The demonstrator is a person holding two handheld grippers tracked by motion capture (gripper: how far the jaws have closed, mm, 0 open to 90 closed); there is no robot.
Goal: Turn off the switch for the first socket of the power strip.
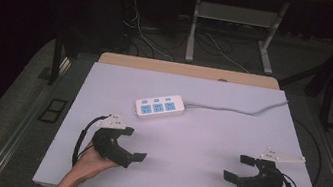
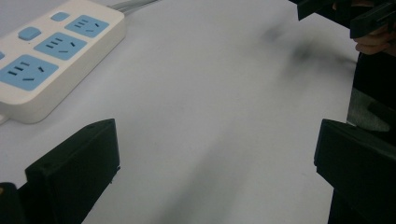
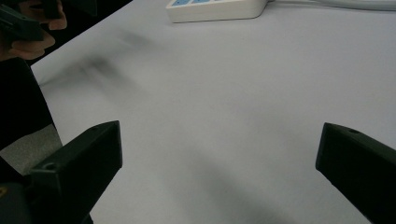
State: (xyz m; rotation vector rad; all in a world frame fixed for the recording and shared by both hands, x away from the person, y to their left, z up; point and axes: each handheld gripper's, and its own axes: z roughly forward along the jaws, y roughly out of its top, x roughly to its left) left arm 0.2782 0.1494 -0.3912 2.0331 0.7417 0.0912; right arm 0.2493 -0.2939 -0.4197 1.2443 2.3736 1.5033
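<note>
A white power strip [image 1: 160, 106] with blue sockets lies on the white table [image 1: 197, 144], its grey cable [image 1: 237, 111] running off to the right. My left gripper [image 1: 134, 144] rests near the front left, open, nothing between its jaws. My right gripper [image 1: 235, 168] rests near the front right, also open and empty. In the left gripper view, the power strip [image 2: 46, 56] lies at the upper left beyond the left gripper [image 2: 217, 154], and the right gripper [image 2: 345, 11] shows at the top right. In the right gripper view, the right gripper [image 3: 219, 158] stands wide over bare table, with the power strip [image 3: 215, 8] far ahead.
The table's wooden far edge [image 1: 188, 70] faces a metal-legged desk frame [image 1: 193, 27] and loose cables [image 1: 139, 28] on the floor. The table's side edges drop to grey carpet. A hand [image 3: 28, 28] holding the left gripper shows at the upper left of the right gripper view.
</note>
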